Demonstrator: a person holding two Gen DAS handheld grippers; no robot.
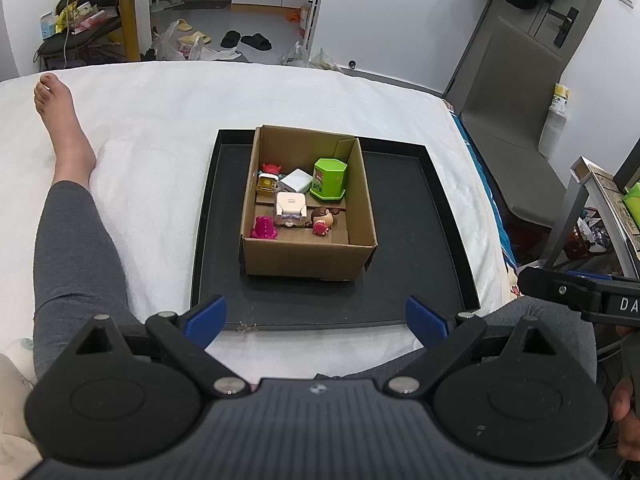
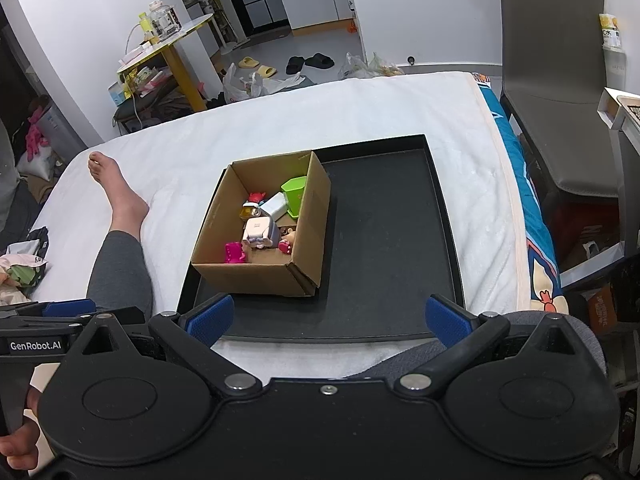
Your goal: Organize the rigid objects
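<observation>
A: Where have the toys ended up?

B: All of them sit in the cardboard box (image 1: 308, 246), which stands on the black tray (image 1: 416, 240) on the white bed (image 1: 160, 128). A green container (image 1: 329, 179) with a cartoon figure printed on its side stands upright at the far right of the box, a white block (image 1: 298, 181) just beside it.

A: And nearer the front?

B: A pink figure (image 1: 264, 228) in the near left corner, a white cube toy (image 1: 289, 208) in the middle, and a brown-haired doll (image 1: 323, 220) lying on its side to the right. A small red figure (image 1: 271, 168) and a yellow piece (image 1: 267, 185) are at the far left.

A: The claws?

B: The left claw (image 1: 316, 316) is spread wide and bare, hovering over the tray's near edge. The right claw (image 2: 329, 316) is likewise spread, gripping nothing.

A: Any writing?

B: "GenRobot.AI" (image 2: 35, 346) shows on the left tool in the right wrist view; in the left view the other tool shows only "DA" (image 1: 629, 305) before the edge cuts it. A bottle (image 2: 611, 33) by the wall reads "OK".
</observation>
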